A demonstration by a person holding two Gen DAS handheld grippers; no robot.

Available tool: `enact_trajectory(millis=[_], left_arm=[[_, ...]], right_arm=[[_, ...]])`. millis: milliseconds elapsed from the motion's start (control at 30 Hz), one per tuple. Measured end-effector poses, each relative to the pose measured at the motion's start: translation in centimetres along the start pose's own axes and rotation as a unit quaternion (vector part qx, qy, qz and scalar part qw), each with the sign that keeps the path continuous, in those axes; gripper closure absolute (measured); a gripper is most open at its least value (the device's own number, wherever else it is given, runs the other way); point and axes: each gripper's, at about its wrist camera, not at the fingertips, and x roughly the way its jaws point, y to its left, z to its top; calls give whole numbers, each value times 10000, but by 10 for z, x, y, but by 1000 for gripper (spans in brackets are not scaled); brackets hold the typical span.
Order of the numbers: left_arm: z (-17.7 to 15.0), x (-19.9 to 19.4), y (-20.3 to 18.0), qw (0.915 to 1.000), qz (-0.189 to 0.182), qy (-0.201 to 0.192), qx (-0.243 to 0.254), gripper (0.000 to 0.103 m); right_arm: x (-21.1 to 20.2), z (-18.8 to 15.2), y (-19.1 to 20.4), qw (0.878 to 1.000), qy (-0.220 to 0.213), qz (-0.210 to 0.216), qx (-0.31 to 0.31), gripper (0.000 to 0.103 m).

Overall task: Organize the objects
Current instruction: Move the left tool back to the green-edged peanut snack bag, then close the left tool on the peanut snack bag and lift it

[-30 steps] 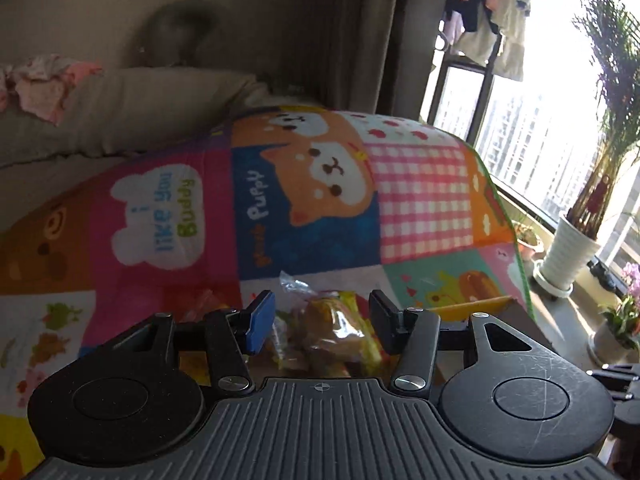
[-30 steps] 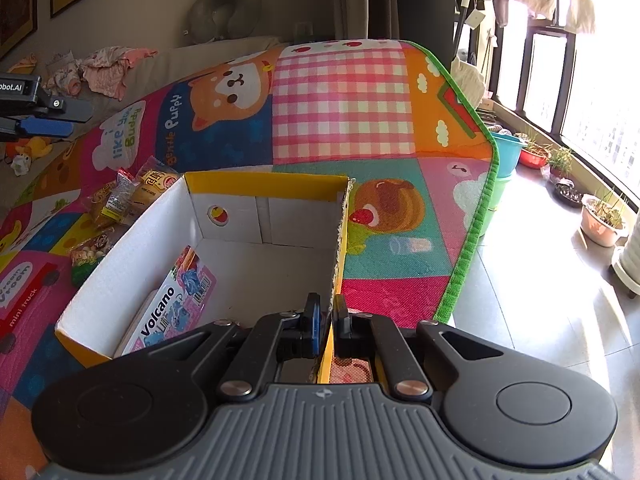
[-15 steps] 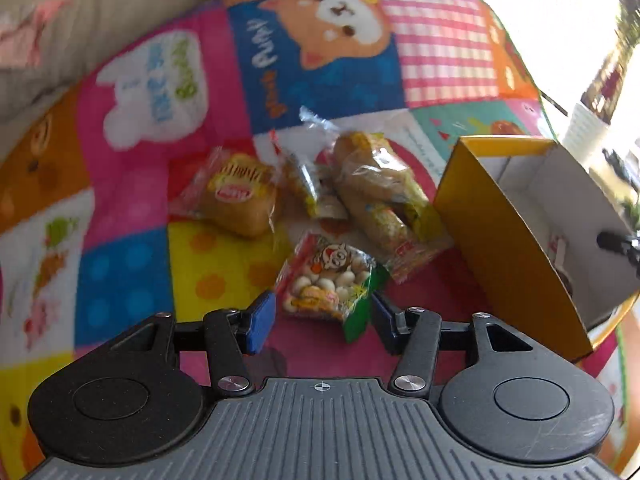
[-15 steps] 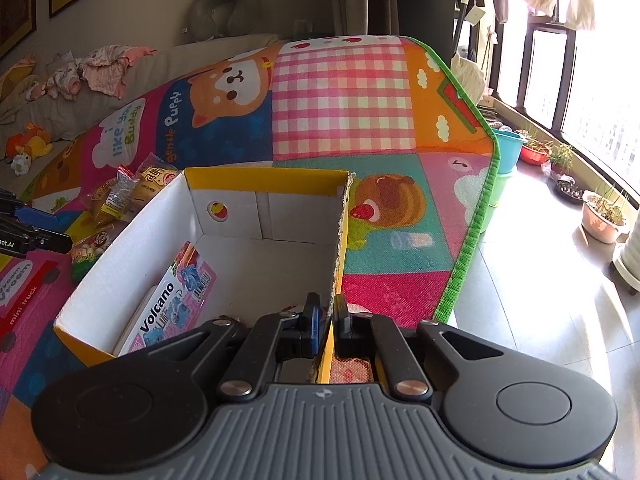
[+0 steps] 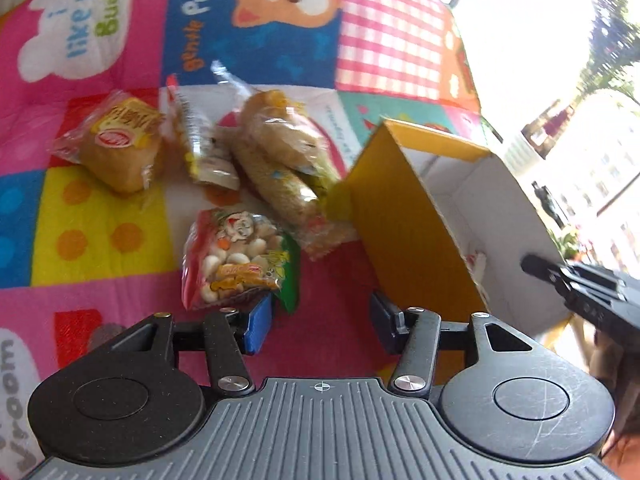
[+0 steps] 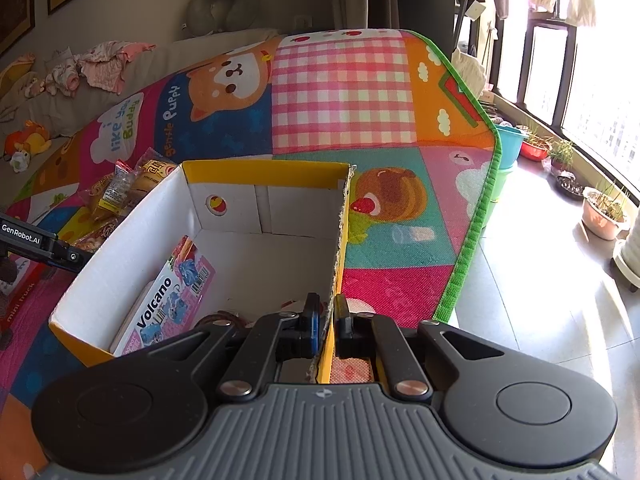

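My left gripper (image 5: pixel 322 326) is open and empty, low over the play mat. Just ahead of its left finger lies a red and green snack bag (image 5: pixel 236 262). Beyond it lie a wrapped cake (image 5: pixel 120 148), a thin clear packet (image 5: pixel 200 140) and a long bread packet (image 5: pixel 280 164). A yellow cardboard box (image 5: pixel 404 216) stands to the right. My right gripper (image 6: pixel 325 326) is shut on the right wall of that box (image 6: pixel 340 232). A pink Volcano packet (image 6: pixel 168 300) lies inside the box.
The mat's green edge (image 6: pixel 476 216) ends at a tiled floor with plant pots (image 6: pixel 604 212) by the window. A sofa with clothes (image 6: pixel 96 68) and toys is at the back left. The left gripper's tip (image 6: pixel 48 246) shows beside the box.
My left gripper tilted down from facing the room, then moved lower and closer to the snack pile. The right gripper stayed shut on the box wall.
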Motion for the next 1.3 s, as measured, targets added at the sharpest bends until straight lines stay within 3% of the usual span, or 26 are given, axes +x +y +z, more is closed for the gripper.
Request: enact_trajectory(millis=[67,133,233,367,400,433,533,600,800,967,1033,1133,1200,1233,1267,1300], left_arm=[[-5,-8,-16,9970,-75,81,761,46],[-7,-19,-28,9889,171,-68,1475,46],[1,-31,-34,9727,617,-332,2211,46],[20,-26,-31,9485,901,-354,3017,45],[28,-19,-25,9484,937,-267,3017,46],[39,-12,-16,9545,839,-116,2858,46],[57,5,14,9736,214,272,2256,46],[59,13,28,9763,-146,500,2103,46],[46,18,47,9763,-726,913,1821,47],[19,6,27,9649,-872,1035,2253,47],[9,0,16,9616,-754,900,2479,47],[-9,-8,-5,9462,-706,906,3026,46],[-25,-7,-19,9279,-687,1218,3456,43],[-38,-7,-28,9138,-527,1232,3835,36],[-49,-11,-34,9012,-388,1024,4192,36],[-51,-13,-38,8977,-295,970,4287,36]], right_arm=[[0,0,0,10000,10,-8,-10,96],[0,0,1,10000,17,-14,-21,96],[0,0,1,10000,17,-23,-33,96],[0,0,2,10000,26,-23,-41,96],[0,0,2,10000,28,-22,-42,96],[0,1,2,10000,28,-22,-38,96],[1,0,0,10000,58,-3,14,96],[1,0,0,10000,83,7,45,96],[2,1,0,9999,118,1,9,95],[4,1,2,9999,149,10,-41,93],[5,0,1,9998,186,18,-30,93],[7,-1,2,9998,201,-2,-27,93],[7,-1,2,9998,214,-2,-15,93],[7,-2,2,9998,219,2,-4,93],[7,-2,2,9998,222,5,-1,93],[7,-2,2,9998,222,3,-3,93]])
